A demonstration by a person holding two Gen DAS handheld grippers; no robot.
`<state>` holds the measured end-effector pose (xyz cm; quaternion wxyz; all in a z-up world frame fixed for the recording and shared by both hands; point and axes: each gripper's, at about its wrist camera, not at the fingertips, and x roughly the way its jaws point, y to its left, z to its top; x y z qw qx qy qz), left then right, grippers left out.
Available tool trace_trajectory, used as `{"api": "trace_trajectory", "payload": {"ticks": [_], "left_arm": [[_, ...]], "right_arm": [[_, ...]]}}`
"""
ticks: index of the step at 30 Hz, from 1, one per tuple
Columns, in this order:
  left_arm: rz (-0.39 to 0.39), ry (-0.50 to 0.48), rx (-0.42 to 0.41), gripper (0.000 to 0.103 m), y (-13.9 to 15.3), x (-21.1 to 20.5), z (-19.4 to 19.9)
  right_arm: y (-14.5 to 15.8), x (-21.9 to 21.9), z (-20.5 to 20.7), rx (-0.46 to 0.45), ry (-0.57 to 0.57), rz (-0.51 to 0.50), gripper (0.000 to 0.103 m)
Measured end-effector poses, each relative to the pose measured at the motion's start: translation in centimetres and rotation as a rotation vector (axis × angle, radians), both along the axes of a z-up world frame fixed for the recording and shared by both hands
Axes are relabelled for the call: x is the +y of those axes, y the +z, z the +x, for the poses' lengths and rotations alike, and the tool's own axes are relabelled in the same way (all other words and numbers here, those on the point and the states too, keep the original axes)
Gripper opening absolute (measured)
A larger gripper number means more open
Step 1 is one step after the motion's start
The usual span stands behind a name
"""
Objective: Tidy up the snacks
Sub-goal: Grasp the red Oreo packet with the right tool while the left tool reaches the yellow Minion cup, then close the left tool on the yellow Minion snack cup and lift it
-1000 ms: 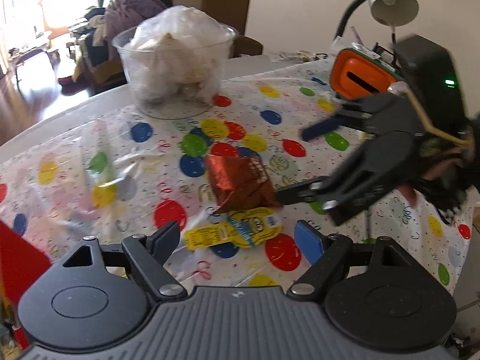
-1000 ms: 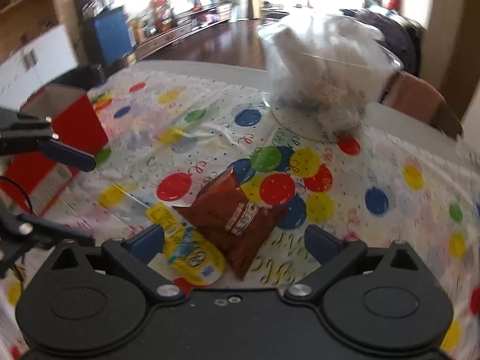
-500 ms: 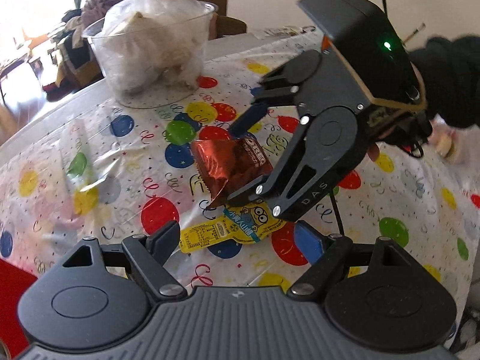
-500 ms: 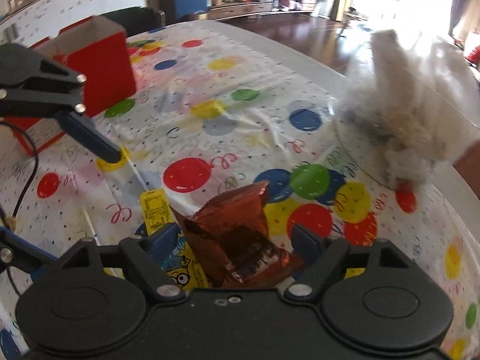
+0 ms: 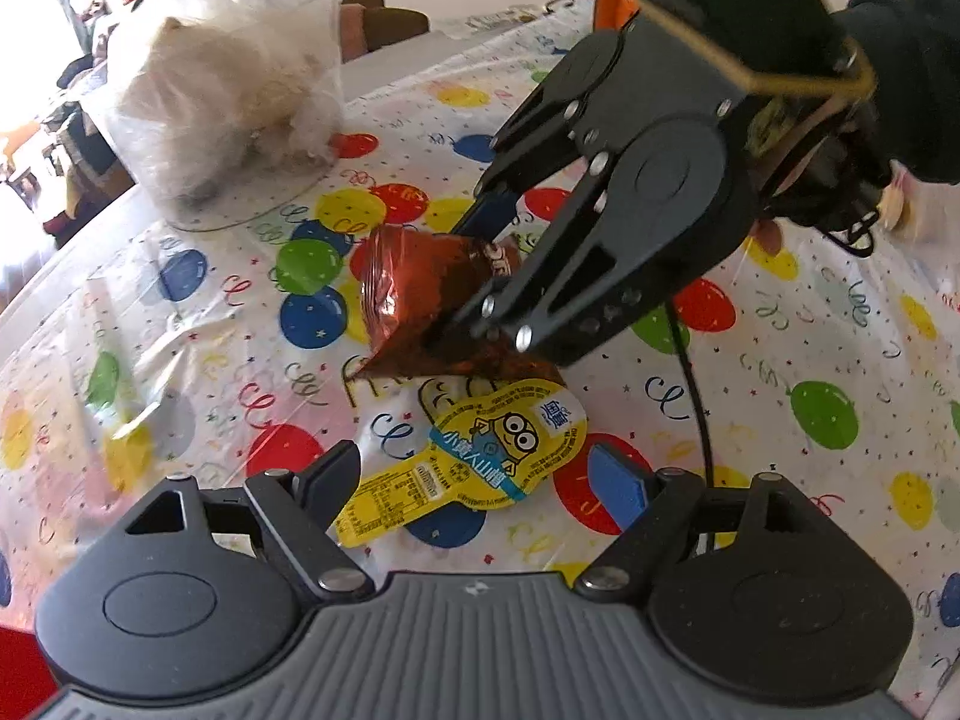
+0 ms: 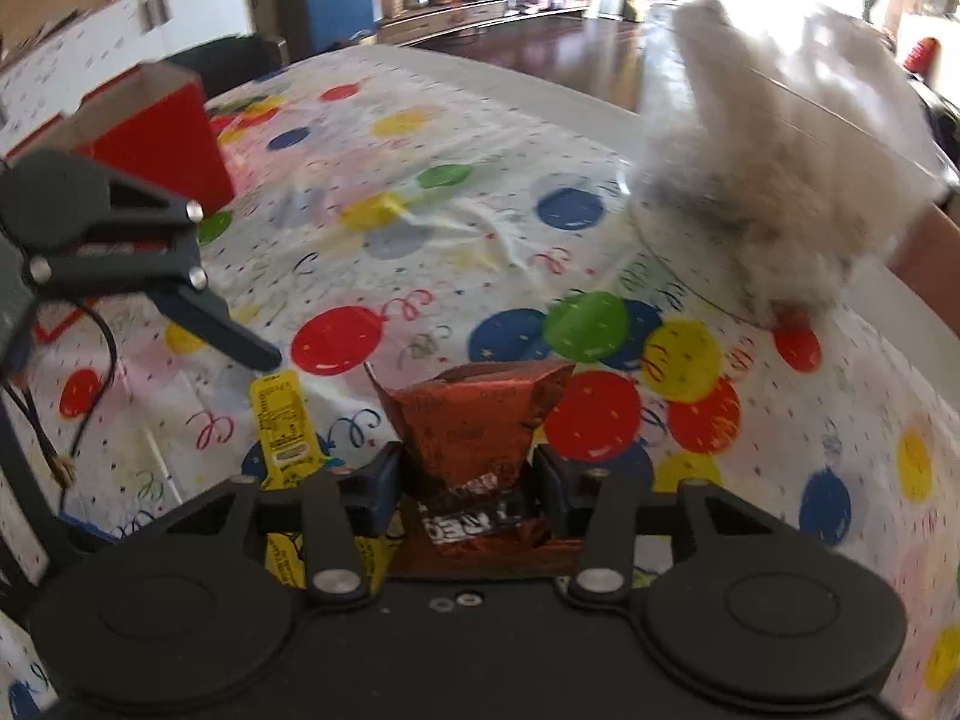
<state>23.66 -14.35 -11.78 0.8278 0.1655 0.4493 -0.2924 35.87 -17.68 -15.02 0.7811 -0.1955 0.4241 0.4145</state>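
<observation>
Brown snack packet [image 6: 474, 438] in right tool [image 6: 468, 489], yellow jelly cup [image 5: 480, 456] just beside

On the surface [image 5: 780, 396], the snack bag [image 5: 414, 294] sits mid-surface partly over the sachet [image 5: 480, 456], the tub [image 5: 228, 90] towards the far edge, the box [image 6: 150, 132] near a corner.

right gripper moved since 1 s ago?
Yes. In the left wrist view the right gripper has come in from beside the orange device toward the clear tub and shut on the brown snack bag.
</observation>
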Motion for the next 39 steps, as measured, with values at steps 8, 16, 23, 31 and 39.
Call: {"api": "trace_trajectory", "payload": {"ticks": [8, 16, 23, 31, 39], "left_arm": [[0.006, -0.039, 0.022, 0.083, -1.6, -0.8, 1.3], [0.051, -0.170, 0.031, 0.083, -2.2, -1.9, 1.0], [0.085, -0.218, 0.021, 0.084, -2.9, -2.2, 1.3], [-0.002, -0.123, 0.090, 0.074, -3.0, -0.9, 2.7], [0.003, -0.008, 0.083, 0.068, -2.8, -1.0, 2.0]], "right_arm": [[1.3, -1.7, -1.1, 0.015, -0.083, 0.045, 0.042], [2.0, -3.3, -1.8, 0.048, -0.147, 0.101, 0.042], [2.5, -4.8, -2.9, 0.059, -0.207, 0.142, 0.042], [2.1, -6.2, -3.9, 0.096, -0.292, 0.196, 0.042], [2.0, -6.5, -5.6, 0.103, -0.365, 0.215, 0.041]]}}
